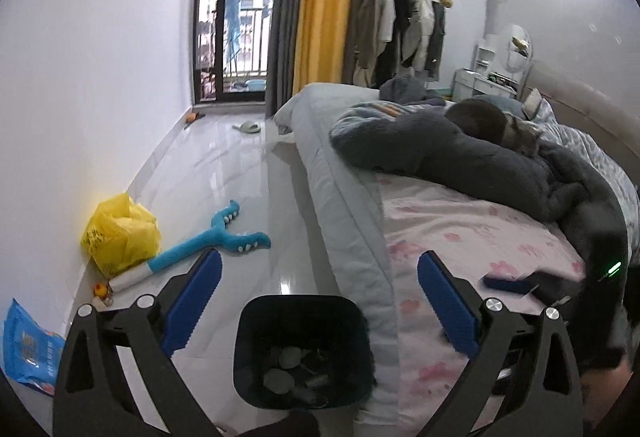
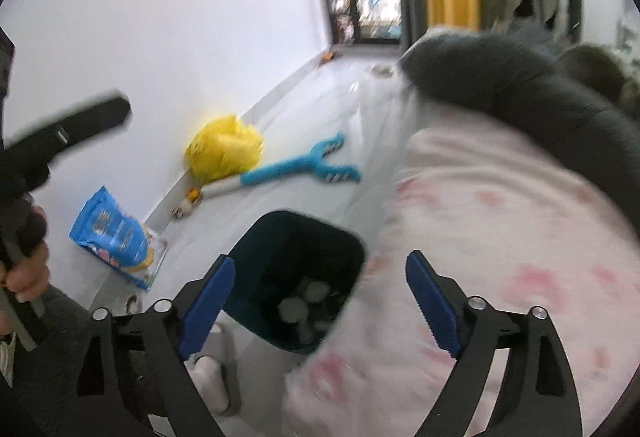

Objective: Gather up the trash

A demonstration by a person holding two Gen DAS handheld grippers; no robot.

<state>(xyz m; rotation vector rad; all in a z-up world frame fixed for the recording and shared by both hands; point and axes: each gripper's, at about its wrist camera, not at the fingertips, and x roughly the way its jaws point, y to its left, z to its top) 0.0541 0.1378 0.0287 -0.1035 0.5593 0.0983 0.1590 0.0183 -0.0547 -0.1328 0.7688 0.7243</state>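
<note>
A dark teal bin stands on the white floor against the bed's side, and crumpled pale paper balls lie in it. My left gripper hangs open above the bin with nothing between its blue pads. In the right wrist view the bin sits below and between the fingers of my right gripper. That gripper is open and empty too, and the paper balls show inside the bin. A blue snack packet and a yellow plastic bag lie by the wall.
The bed with a pink flowered sheet and a dark grey duvet fills the right side. A blue toy grabber lies on the floor by the yellow bag. A slipper lies near the balcony door. A hand is at the left edge.
</note>
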